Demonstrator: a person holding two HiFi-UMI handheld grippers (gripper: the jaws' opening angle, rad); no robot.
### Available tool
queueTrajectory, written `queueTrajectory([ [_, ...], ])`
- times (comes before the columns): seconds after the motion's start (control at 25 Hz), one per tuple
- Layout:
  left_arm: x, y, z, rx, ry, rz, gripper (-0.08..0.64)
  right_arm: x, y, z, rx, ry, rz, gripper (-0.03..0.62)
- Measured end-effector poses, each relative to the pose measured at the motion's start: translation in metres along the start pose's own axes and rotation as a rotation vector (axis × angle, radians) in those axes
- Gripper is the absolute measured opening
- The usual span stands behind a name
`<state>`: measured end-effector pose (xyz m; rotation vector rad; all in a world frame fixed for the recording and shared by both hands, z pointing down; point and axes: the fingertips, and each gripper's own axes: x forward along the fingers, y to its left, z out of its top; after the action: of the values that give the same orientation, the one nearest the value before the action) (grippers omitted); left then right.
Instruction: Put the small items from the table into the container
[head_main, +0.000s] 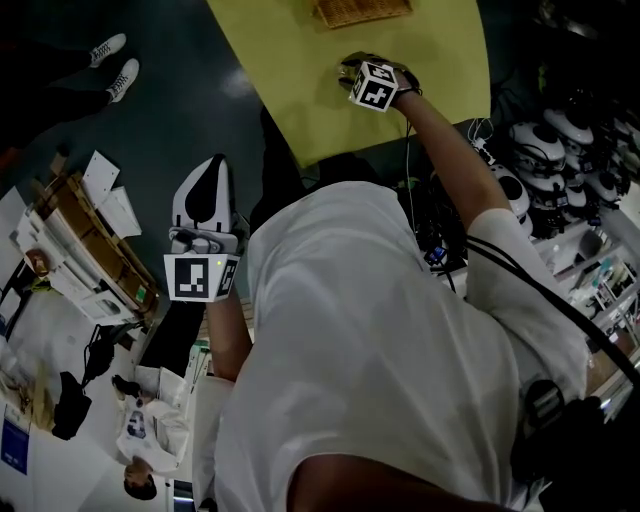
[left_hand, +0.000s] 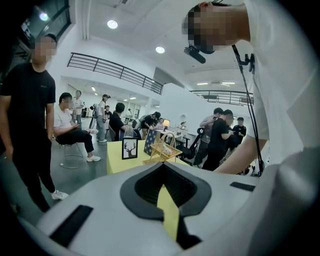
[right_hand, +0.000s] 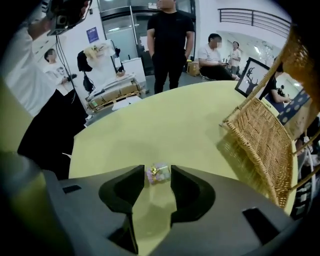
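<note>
I am finding no word, number or brand that I can read. The marker cube (head_main: 201, 277) on my left gripper (left_hand: 162, 170) and the second cube (head_main: 374, 86) on my right gripper (right_hand: 158, 172) are showing only black-and-white square patterns. The blue sign (right_hand: 91, 34) on the far wall is coming out too small to read.

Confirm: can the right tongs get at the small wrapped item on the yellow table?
Probably yes: the right tongs stand open with the small wrapped item lying on the table between their tips, nothing blocking.
</note>
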<state>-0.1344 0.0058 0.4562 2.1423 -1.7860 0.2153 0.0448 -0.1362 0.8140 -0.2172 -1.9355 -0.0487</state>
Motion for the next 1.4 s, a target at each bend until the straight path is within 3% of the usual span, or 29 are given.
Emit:
queueTrajectory([
  [0.12, 0.003, 0.002, -0.003, -0.006, 0.005, 0.003, 0.008, 0.006, -0.003, -0.004, -0.026, 0.022, -0.014, 0.161],
  [0.64, 0.009, 0.002, 0.014, 0.026, -0.046, -0.048, 0.008, -0.034, -0.009, 0.017, 0.056, -0.054, -0.065, 0.158],
  [1.4, 0.016, -0.003, 0.063, 0.1, -0.174, -0.187, 0.008, -0.164, -0.049, 0.079, 0.08, -0.169, -0.272, 0.158],
])
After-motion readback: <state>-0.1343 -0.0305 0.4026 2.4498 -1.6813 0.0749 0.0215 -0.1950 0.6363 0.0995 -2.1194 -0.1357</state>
